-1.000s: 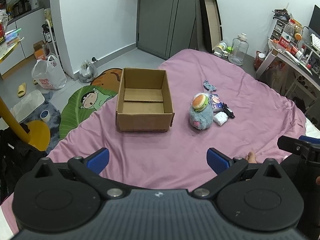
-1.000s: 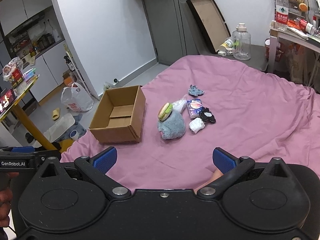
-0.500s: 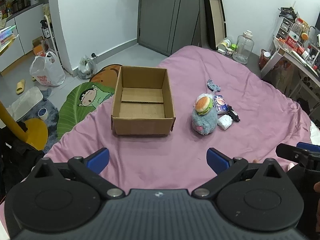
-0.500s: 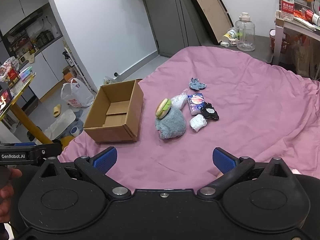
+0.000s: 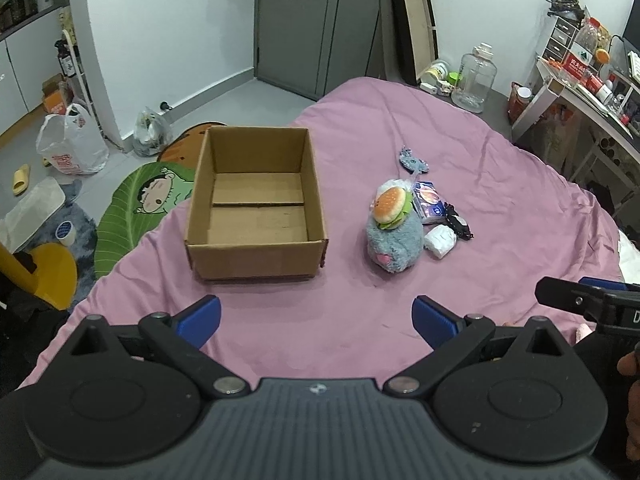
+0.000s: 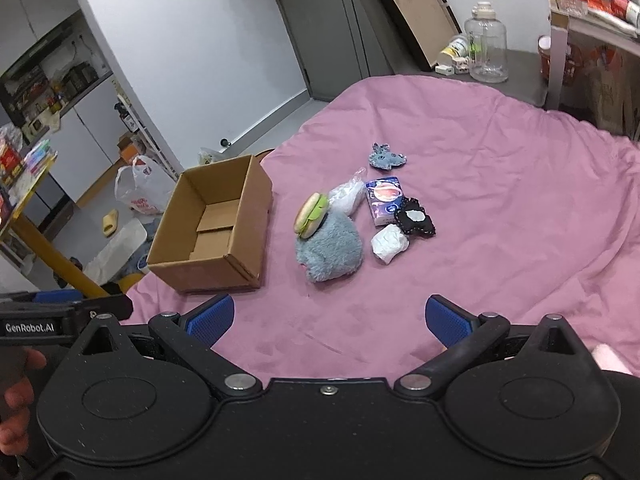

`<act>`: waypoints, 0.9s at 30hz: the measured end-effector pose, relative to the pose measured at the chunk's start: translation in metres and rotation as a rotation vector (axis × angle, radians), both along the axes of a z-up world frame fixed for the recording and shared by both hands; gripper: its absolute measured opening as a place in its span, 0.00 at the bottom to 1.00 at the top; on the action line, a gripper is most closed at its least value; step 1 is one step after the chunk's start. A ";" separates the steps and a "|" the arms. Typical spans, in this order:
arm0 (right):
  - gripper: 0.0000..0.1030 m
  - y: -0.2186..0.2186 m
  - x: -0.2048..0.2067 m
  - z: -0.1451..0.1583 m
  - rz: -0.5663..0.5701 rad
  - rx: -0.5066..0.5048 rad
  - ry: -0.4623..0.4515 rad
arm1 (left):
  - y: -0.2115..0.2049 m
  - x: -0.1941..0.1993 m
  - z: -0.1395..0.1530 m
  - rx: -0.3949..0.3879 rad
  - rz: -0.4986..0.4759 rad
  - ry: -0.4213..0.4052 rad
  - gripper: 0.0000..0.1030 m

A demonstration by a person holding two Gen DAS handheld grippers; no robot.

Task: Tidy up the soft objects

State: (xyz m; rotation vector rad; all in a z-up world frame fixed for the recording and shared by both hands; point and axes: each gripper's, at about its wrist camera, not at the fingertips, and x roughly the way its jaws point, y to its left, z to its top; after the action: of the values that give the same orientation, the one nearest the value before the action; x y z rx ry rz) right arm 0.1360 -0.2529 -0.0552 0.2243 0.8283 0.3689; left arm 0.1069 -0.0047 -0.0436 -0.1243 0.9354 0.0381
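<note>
Blue ribbed fingers (image 5: 434, 320) spread, fluffy grey plush (image 5: 394, 242), square cardboard box (image 5: 256, 204)

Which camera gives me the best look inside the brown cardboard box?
The left wrist view: it looks down into the open brown cardboard box almost head-on, showing the bare floor flaps with nothing inside. The right wrist view sees the box obliquely from the side, so its near wall hides part of the floor.

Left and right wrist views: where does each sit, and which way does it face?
Left wrist: above its open left tongs, facing the cardboard box; right tongs at the right edge.
Right wrist: above its open right tongs, facing the grey plush; a hand at left.
Shared: box, plush, burger toy, pink bedspread.
</note>
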 end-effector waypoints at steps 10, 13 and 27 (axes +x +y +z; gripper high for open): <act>0.98 -0.009 0.033 -0.015 -0.028 0.063 0.042 | -0.012 0.026 -0.008 -0.017 -0.018 -0.010 0.97; 0.96 -0.013 0.044 -0.020 -0.039 0.075 0.056 | -0.016 0.034 -0.012 -0.022 -0.028 -0.009 0.96; 0.82 -0.044 0.092 -0.046 -0.119 0.083 0.153 | -0.057 0.077 -0.032 -0.084 -0.071 0.003 0.83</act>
State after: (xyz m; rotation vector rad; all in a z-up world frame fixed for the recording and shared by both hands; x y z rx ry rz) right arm 0.2279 -0.2966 -0.1014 0.3810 0.9467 0.2764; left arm 0.1842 -0.0613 -0.0751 -0.1687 0.9436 -0.0663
